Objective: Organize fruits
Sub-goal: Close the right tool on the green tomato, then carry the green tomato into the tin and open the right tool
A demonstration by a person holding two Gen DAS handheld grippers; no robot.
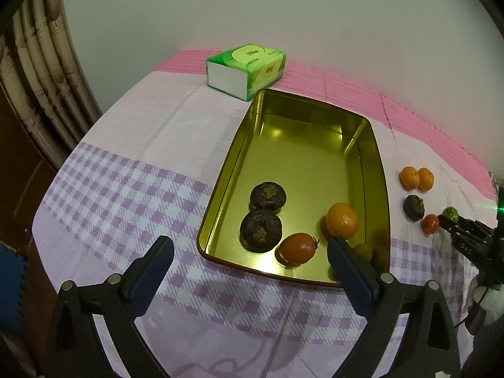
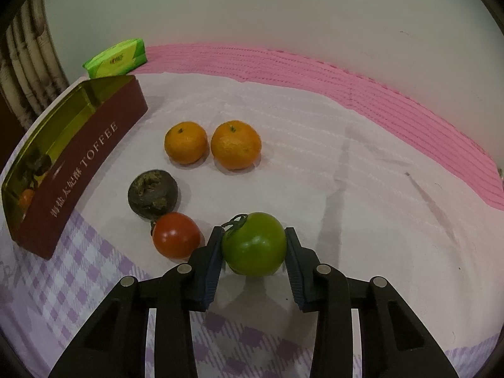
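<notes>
Right gripper (image 2: pixel 254 245) pinching green tomato (image 2: pixel 254 244), stem pointing up-left, probably.

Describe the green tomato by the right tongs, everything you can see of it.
The green tomato is round, smooth and glossy, evenly green, with a dark dried stem and calyx curling at its upper left. It sits between the fingers of the right tongs, whose pads press both its sides. Whether it rests on the cloth or is just lifted cannot be told. The red tomato lies close on its left, not touching it.
</notes>
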